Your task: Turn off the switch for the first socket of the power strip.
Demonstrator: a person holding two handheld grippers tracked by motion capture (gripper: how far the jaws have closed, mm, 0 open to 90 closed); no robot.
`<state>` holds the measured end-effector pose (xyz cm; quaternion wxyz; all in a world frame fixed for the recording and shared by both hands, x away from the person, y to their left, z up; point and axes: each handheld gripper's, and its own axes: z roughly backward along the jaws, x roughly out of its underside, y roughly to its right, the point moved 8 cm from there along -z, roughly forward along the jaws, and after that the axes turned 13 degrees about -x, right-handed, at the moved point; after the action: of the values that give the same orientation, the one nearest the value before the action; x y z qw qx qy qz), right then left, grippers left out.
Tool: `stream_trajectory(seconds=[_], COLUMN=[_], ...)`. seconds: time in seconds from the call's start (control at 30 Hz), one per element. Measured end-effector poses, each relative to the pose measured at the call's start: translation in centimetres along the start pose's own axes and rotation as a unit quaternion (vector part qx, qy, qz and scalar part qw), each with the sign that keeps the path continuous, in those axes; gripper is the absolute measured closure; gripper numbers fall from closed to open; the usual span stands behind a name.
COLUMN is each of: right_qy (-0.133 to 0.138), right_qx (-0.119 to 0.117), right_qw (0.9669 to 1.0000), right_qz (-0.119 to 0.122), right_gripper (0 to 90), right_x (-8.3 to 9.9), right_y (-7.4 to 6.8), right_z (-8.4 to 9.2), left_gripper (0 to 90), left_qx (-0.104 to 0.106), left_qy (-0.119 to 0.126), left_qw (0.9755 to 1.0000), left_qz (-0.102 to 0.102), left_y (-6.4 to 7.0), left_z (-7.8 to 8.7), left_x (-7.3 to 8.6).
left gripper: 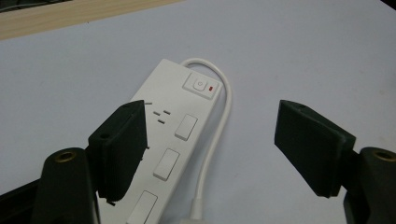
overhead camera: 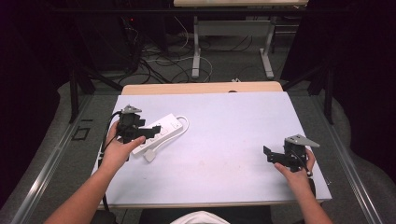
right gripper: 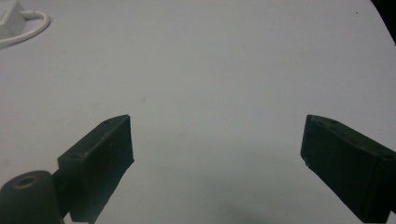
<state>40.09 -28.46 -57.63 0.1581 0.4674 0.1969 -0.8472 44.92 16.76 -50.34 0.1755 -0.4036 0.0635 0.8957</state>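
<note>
Left gripper view shows my left gripper (left gripper: 210, 154) spread wide, nothing pinched, with the white power strip (left gripper: 175, 135) lying on the counter (left gripper: 303, 56) beneath and between its jaws; its switch (left gripper: 201, 86) lies ahead of the tips, and its cord (left gripper: 219, 126) loops back under the gap. From the high view, that gripper (overhead camera: 150, 131) hangs over the strip (overhead camera: 161, 132). My right gripper (right gripper: 215, 158) also stands wide over bare counter, holding nothing, the strip far ahead to its left.
</note>
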Motion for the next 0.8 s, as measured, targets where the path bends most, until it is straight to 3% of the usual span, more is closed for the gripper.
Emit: stream_trajectory(seconds=[0.33,0.8], right_qy=[-0.001,-0.001], right_qx=[0.000,0.000], right_qw=[1.0000,1.0000], right_qz=[-0.002,-0.003], right_gripper=[9.2,9.4], right_x=[0.1,0.1], right_y=[0.1,0.2], right_z=[-0.1,-0.1], left_gripper=[30.0,44.1], left_qx=[-0.005,-0.013], left_qy=[-0.009,-0.022], left_qw=[0.9999,0.9997], left_qz=[-0.003,-0.002], left_y=[-0.2,0.0], left_z=[-0.9,-2.0], left_x=[-0.5,-1.0])
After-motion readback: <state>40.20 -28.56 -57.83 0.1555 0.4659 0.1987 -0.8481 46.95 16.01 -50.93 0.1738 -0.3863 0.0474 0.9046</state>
